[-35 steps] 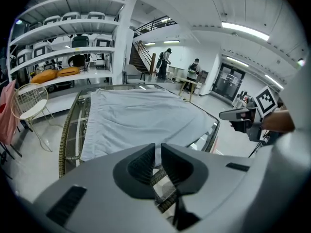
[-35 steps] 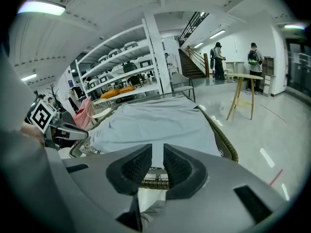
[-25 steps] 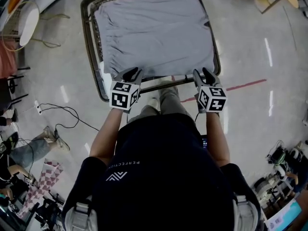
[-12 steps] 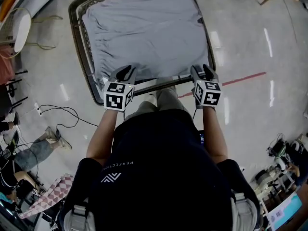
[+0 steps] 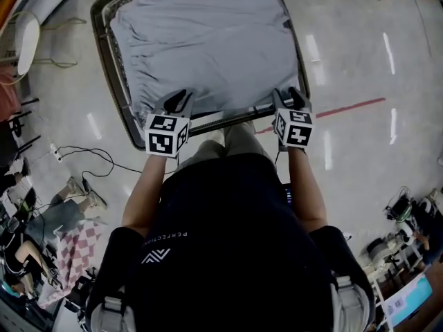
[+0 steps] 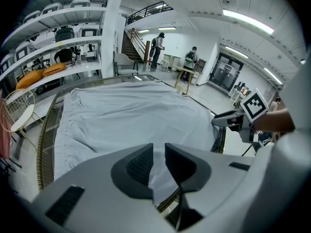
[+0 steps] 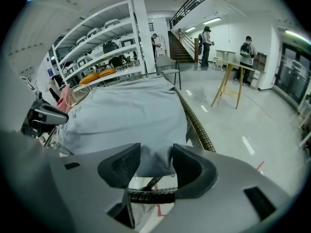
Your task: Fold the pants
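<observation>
Left gripper (image 6: 159, 153) narrowly parted, pants (image 6: 131, 113) edge between | right gripper (image 7: 156, 155) just opened wide, released

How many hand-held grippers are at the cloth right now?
2. The left hand-held gripper is at the grey cloth's near left corner. The right hand-held gripper is at the near right corner; its jaws have just been opening, with the cloth's edge between them. None hidden.

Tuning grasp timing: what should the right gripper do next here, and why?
Probably close the right gripper on the grey cloth. Its jaws have just been opening and now stand wide, and the cloth's near edge hangs between them, not yet pinched.
</observation>
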